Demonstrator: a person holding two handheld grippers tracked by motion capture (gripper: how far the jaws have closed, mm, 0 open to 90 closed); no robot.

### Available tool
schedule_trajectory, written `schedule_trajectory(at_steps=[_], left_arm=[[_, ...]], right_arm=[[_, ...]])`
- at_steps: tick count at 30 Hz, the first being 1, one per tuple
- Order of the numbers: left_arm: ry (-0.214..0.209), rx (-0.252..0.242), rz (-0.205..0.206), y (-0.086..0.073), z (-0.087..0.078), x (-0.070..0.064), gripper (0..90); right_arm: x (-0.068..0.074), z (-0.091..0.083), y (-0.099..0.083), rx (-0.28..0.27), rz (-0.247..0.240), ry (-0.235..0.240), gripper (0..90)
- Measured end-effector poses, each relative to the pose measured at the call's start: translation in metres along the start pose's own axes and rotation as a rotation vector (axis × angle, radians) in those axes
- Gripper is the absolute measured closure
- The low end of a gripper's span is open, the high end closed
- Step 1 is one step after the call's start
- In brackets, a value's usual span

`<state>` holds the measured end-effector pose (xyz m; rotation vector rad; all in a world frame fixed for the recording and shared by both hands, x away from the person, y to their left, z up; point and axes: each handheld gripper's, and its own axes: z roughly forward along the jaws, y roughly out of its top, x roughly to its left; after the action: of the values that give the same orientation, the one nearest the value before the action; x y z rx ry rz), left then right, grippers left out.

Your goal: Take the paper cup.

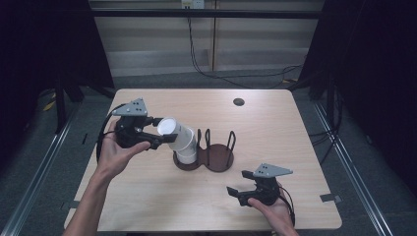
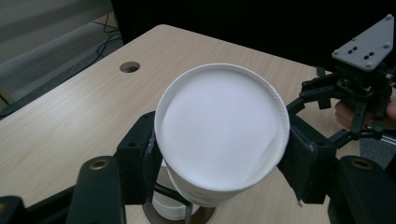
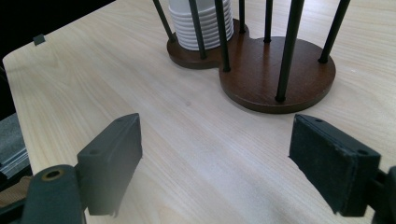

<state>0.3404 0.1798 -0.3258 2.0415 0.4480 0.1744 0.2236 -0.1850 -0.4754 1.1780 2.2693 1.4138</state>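
Observation:
My left gripper (image 1: 162,133) is shut on a white paper cup (image 1: 182,137), held tilted above the left half of a brown wooden cup holder (image 1: 219,160) with black upright rods. In the left gripper view the cup's (image 2: 222,130) closed round end faces the camera between the two pads (image 2: 135,158). A short stack of white cups (image 1: 187,157) stands in the holder's left ring, under the held cup's far end. My right gripper (image 1: 238,183) stands open near the table's front right; its view shows bare table between its pads (image 3: 112,158), with the holder (image 3: 275,70) and stack (image 3: 201,28) beyond.
The holder's right ring (image 3: 299,60) holds nothing. A small round hole (image 1: 239,102) sits in the light wood table (image 1: 275,132) at the back. Cables run along the floor behind the table, and dark curtains hang on both sides.

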Motion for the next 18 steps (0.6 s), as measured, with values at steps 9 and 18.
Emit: schedule_trajectory(at_steps=[9,18], left_arm=[[-0.022,-0.001,-0.001,-0.012,-0.004,-0.009,37.0],[-0.048,0.007,0.007,-0.020,-0.004,-0.019,36.8]], right_arm=[[0.002,0.003,0.003,-0.012,0.001,0.012,16.4],[0.011,0.006,0.013,-0.016,-0.039,0.047,14.5]])
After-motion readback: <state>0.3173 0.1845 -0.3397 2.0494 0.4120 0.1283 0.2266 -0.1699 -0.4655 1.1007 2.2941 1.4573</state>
